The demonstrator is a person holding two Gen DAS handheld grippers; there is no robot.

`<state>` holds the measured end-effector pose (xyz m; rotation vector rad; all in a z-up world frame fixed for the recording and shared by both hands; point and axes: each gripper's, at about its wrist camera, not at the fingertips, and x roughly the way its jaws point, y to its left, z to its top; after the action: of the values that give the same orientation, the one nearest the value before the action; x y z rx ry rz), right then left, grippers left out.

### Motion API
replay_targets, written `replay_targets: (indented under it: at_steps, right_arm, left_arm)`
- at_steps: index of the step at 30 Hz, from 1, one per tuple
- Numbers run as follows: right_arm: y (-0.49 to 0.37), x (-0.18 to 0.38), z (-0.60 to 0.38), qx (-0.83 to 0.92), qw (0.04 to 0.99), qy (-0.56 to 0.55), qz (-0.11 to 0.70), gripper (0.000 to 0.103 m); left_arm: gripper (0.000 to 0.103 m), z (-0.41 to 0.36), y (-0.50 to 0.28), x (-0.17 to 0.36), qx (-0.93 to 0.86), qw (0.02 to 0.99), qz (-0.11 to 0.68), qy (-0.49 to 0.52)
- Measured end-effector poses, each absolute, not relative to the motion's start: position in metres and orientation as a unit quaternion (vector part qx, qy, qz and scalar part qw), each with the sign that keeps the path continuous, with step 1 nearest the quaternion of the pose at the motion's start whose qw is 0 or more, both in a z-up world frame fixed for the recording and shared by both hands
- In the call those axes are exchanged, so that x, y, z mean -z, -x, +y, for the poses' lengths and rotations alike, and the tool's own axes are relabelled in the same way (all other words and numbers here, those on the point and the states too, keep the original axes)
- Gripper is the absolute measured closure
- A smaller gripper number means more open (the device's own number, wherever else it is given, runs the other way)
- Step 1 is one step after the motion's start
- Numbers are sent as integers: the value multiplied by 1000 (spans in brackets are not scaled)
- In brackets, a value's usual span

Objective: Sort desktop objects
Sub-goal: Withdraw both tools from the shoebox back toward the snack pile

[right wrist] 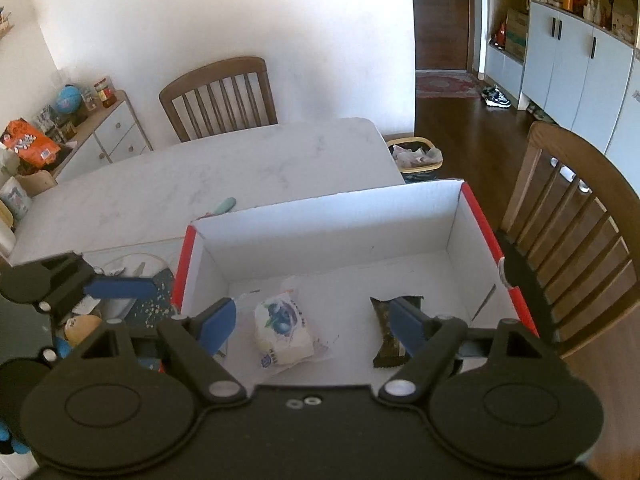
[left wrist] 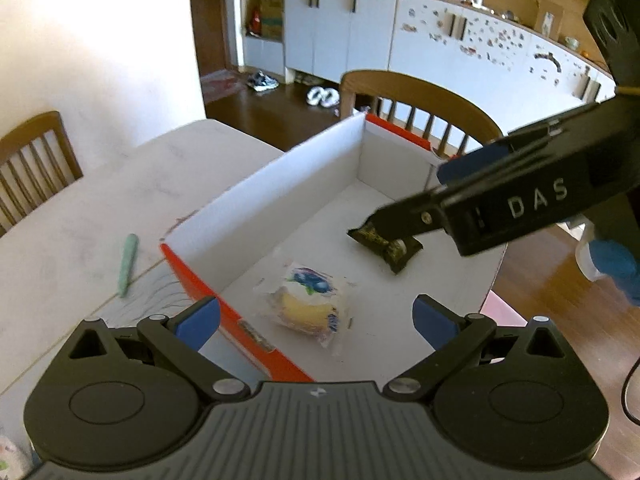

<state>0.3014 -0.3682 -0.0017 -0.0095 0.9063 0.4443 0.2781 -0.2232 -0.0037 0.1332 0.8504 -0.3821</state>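
Note:
A white box with red-orange outer walls [left wrist: 200, 280] [right wrist: 480, 220] stands on the marble table. Inside it lie a clear-wrapped cake with a blueberry picture [left wrist: 308, 304] [right wrist: 282, 328] and a dark snack bar [left wrist: 386, 246] [right wrist: 386, 350]. My left gripper [left wrist: 316, 322] hangs open over the box's near end, with the cake below its gap. My right gripper [right wrist: 312, 322] [left wrist: 408, 200] is open too, above the box floor. One of its fingers partly covers the bar, and nothing is between its pads. A blue finger [right wrist: 120, 286] of my left gripper shows beside the box.
A pale green stick [left wrist: 128, 264] [right wrist: 224, 205] lies on the table [right wrist: 240, 168] beyond the box. Small clutter, including a dark speckled item [right wrist: 154, 300], sits to the box's left. Wooden chairs [left wrist: 420, 100] [right wrist: 218, 96] stand around the table. A blue-gloved hand [left wrist: 616, 264] holds my right gripper.

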Motion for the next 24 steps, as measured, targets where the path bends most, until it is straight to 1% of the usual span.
replay_targets:
  at_steps: [11, 24]
  right_arm:
    - [-277, -6, -344, -200, 889, -3, 411, 19]
    - [-237, -10, -293, -200, 902, 5, 383, 19]
  left_arm:
    - [0, -192, -250, -6, 173, 907, 378, -63]
    - [0, -126, -203, -13, 119, 925, 358, -42]
